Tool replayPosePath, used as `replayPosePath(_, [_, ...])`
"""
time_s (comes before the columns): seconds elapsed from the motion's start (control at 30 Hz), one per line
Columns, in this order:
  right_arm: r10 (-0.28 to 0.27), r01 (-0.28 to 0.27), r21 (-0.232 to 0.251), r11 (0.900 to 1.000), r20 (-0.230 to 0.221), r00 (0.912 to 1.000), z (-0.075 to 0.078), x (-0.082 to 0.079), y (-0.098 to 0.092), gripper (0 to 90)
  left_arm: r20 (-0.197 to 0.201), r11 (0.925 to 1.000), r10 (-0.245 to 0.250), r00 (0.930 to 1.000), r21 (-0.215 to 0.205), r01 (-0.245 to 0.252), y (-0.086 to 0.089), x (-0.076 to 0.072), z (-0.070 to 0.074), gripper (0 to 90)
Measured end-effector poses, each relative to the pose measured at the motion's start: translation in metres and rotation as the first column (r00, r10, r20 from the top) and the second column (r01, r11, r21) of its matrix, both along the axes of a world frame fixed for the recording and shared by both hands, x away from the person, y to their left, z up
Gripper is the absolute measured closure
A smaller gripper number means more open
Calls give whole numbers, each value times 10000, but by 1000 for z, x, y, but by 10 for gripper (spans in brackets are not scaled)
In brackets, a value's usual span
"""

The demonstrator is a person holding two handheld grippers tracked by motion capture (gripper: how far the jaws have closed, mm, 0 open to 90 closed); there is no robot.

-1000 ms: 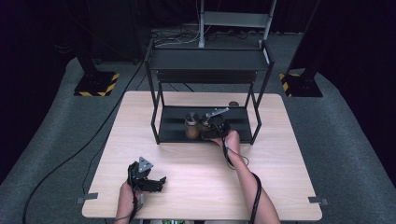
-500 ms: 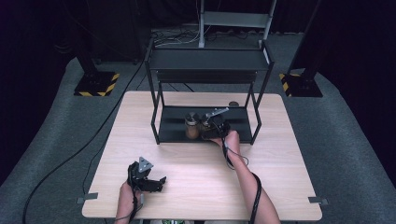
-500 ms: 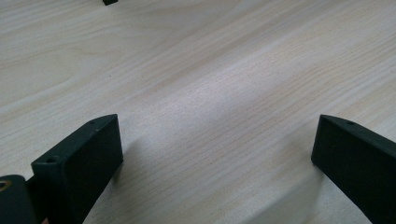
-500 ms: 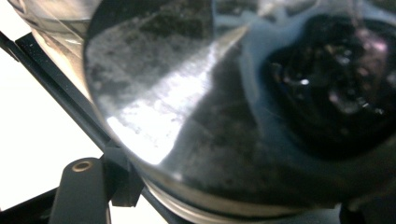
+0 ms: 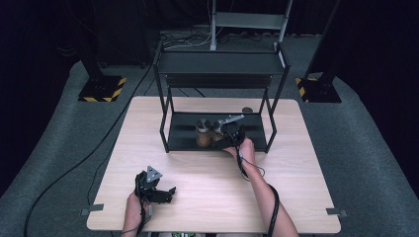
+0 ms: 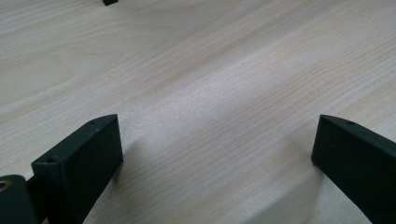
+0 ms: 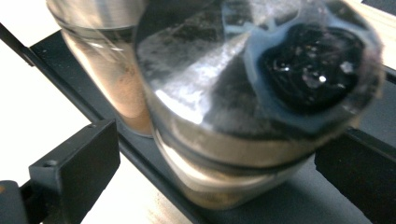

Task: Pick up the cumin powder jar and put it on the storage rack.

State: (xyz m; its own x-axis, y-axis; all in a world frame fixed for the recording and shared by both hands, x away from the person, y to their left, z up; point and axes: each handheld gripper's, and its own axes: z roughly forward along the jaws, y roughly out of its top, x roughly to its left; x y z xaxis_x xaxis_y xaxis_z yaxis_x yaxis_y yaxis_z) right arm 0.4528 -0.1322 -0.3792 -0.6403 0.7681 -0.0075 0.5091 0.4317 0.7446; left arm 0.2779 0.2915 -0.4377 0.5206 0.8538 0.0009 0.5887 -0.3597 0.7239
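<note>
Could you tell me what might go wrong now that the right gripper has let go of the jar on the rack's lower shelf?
1. The right gripper has just been opening, but its fingers flank the metal-lidded jar; pulling back crookedly could tip it.
2. That jar stands close to the spice jar; a nudge may knock both.
3. It sits near the rack shelf's front edge and might slide off.
</note>
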Motion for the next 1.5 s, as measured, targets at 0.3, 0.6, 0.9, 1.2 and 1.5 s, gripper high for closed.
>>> replayPosePath(0.3, [189, -195, 152, 9997, 364, 9992, 7, -17, -10, 0, -1, 10000, -2, 10000, 3, 2, 0, 0, 0, 17])
replayPosePath(0.6, [411, -425, 182, 9989, 717, 9966, 12, -48, -26, 0, 3, 10000, -8, 10000, 13, 8, 0, 0, 0, 17])
replayPosePath(0.9, [333, -342, 120, 9993, 697, 9970, -2, -84, -48, 0, 36, 10000, -3, 10000, 33, 3, -1, -1, 0, 17])
replayPosePath(1.2, [-58, 59, -42, 10000, 245, 9997, -25, -116, -75, 0, 10, 10000, -2, 10000, 13, 2, 0, 0, 0, 17])
replayPosePath(1.5, [-443, 443, 139, 9989, -19, 9990, -47, -145, -99, 0, -6, 10000, 2, 10000, 0, -2, 0, 0, 0, 17])
